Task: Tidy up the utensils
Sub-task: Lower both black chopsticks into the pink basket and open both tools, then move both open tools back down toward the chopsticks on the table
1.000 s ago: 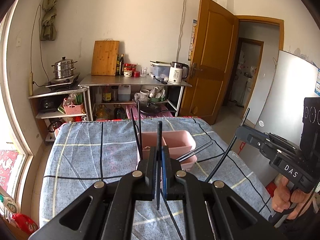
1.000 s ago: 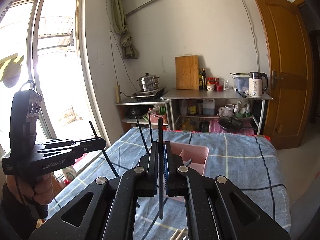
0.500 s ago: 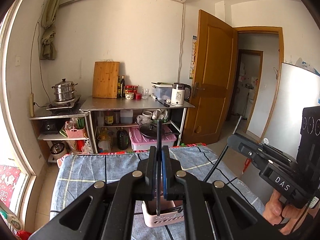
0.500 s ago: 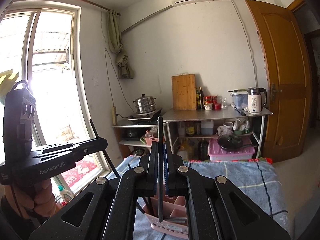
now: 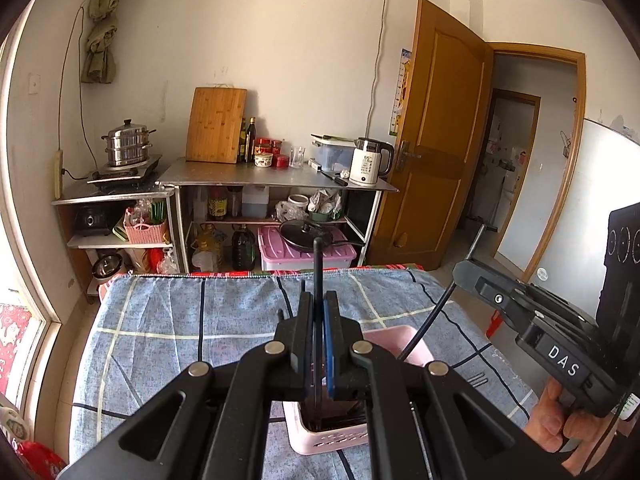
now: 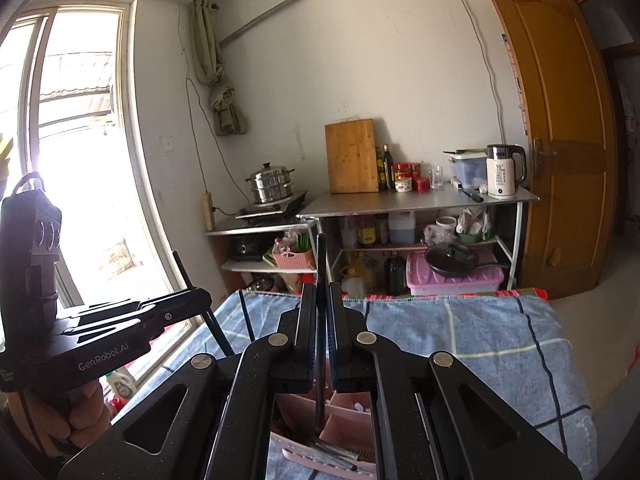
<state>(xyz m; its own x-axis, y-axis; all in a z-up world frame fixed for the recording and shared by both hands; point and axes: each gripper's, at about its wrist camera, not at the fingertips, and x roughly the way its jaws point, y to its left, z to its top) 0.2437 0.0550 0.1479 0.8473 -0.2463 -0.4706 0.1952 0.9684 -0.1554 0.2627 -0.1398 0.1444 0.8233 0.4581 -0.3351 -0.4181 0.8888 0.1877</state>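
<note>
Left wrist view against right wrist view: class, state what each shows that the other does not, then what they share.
Only the left wrist view shows the open doorway into a further room and the right tool seen from outside, holding a black chopstick.

Only the right wrist view shows the bright window and the left tool from outside.

Both show a tool shut on an upright black chopstick over the pink utensil basket, the blue checked cloth, the cutting board and the white kettle.
</note>
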